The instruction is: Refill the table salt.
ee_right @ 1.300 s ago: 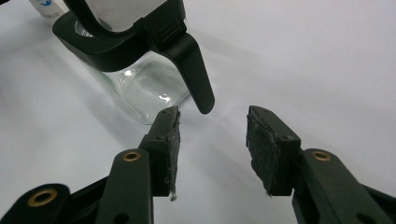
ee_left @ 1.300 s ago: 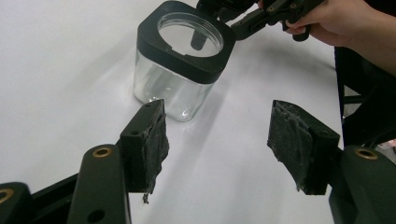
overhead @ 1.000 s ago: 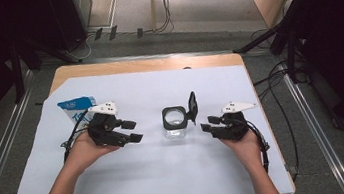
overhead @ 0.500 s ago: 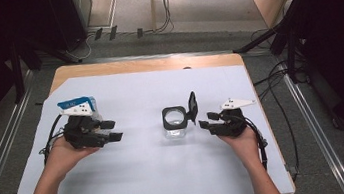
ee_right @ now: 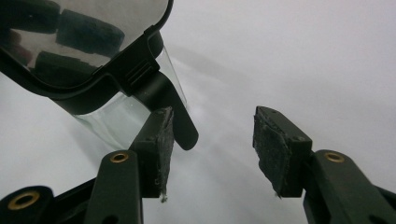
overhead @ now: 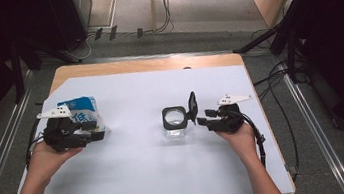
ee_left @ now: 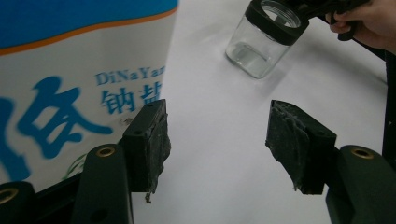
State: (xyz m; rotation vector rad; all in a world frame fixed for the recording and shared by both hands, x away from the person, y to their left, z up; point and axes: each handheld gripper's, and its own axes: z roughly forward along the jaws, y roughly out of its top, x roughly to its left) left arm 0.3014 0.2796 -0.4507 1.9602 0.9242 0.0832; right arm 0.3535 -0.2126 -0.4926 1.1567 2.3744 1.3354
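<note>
Left tongs point(ee_left: 215, 144) beside salt bag point(ee_left: 70, 84)

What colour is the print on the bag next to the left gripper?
The white plastic bag carries blue lettering under a blue top band edged with an orange line, clearest in the left gripper view.

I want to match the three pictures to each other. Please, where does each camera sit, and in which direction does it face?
High view: above the person's side of the table, facing forward and down; both forearms, left gripper, right gripper.
Left gripper view: on the left gripper, facing the blue-and-white bag and glass jar; open jaws.
Right gripper view: on the right gripper, beside the jar's open lid; open jaws.
All three share the jar.
</note>
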